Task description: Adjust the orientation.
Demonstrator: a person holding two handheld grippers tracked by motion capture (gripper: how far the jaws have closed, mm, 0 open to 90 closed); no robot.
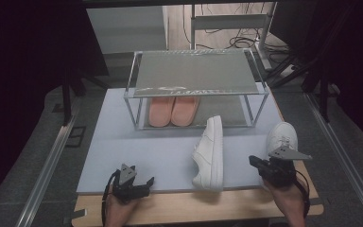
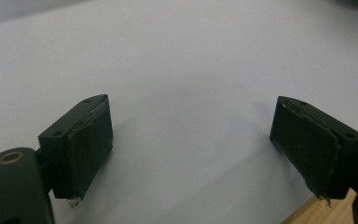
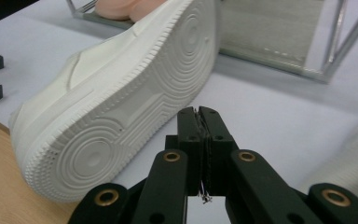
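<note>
The white leather sneaker (image 1: 210, 153) lies on its side on the pale blue mat (image 1: 123, 146) of the tabletop, between the two hands, in front of a glass-and-metal shoe rack (image 1: 196, 85) holding a pair of pink slippers (image 1: 173, 110). The right tool (image 1: 254, 161) sits just right of it, beside a second white sneaker (image 1: 281, 136).

In the left gripper view, the left tool (image 2: 191, 140) stands wide, empty, over the mat.

In the right gripper view, the right tool (image 3: 199, 122) is pressed closed, empty, near the sneaker's ridged sole (image 3: 121, 112).

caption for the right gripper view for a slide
Shut right gripper beside a white sneaker tipped on its side, sole facing the camera, rack behind.
</note>
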